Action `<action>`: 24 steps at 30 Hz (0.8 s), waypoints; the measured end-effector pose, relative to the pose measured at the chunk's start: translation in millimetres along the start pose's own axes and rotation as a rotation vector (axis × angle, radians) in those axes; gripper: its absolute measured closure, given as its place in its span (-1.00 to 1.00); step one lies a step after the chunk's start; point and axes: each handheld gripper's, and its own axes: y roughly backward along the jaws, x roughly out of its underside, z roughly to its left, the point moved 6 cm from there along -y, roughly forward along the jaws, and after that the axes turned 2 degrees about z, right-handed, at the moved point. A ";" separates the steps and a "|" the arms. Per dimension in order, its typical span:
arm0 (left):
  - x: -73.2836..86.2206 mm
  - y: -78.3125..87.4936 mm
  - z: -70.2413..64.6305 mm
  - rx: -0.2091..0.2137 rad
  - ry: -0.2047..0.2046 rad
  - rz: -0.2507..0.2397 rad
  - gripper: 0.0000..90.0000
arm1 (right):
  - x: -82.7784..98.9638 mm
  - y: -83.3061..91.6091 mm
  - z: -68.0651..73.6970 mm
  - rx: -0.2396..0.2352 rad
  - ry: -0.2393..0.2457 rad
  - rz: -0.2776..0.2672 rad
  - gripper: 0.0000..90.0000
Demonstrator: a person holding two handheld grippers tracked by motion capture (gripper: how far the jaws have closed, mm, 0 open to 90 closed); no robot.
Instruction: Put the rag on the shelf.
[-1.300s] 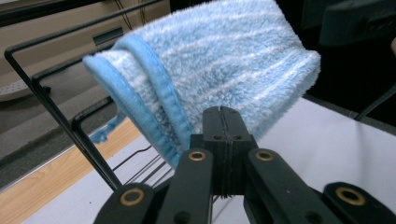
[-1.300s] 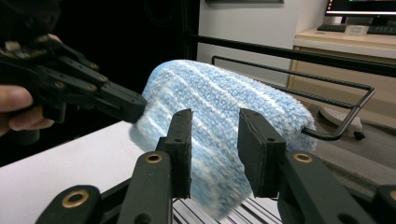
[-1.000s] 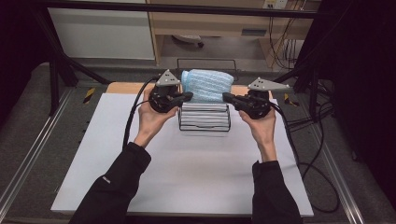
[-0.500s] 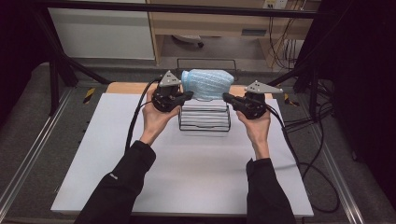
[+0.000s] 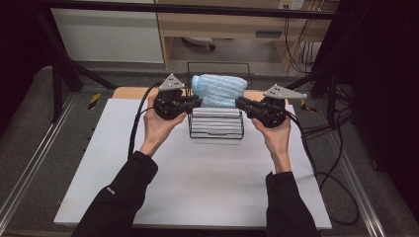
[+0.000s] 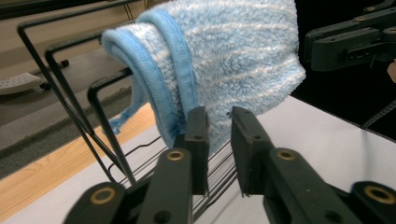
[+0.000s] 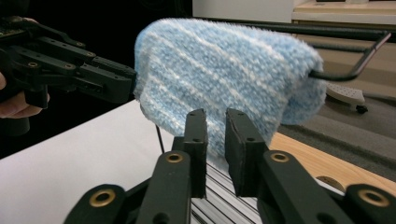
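Note:
A fluffy light-blue striped towel, folded, lies draped over the top bars of a black wire rack at the far middle of the table. My left gripper holds its left end and my right gripper its right end, both at the height of the rack's top. In the left gripper view the jaws of that gripper stand narrowly apart, with the towel's lower edge pinched between them. The right gripper view shows the same grip on the towel.
The rack stands on a white sheet that covers a wooden table. Black cables trail from both grippers, with a loop off the right edge. Beyond the table are a pale cabinet and dark frame posts.
Both grippers have carried the towel up and away from the person. It now rests higher, over the rack's top bars.

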 end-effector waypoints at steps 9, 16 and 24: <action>-1.3 26.2 1.9 -0.007 0.009 0.012 0.26 | -16.3 12.9 9.8 0.001 -0.015 -0.006 0.20; 12.6 41.4 7.0 -0.008 0.020 0.038 -0.05 | -19.3 25.3 11.3 0.028 -0.029 -0.004 -0.36; 45.1 54.2 15.4 -0.017 0.046 0.068 -0.39 | -1.7 30.4 18.2 0.010 -0.010 0.024 -0.80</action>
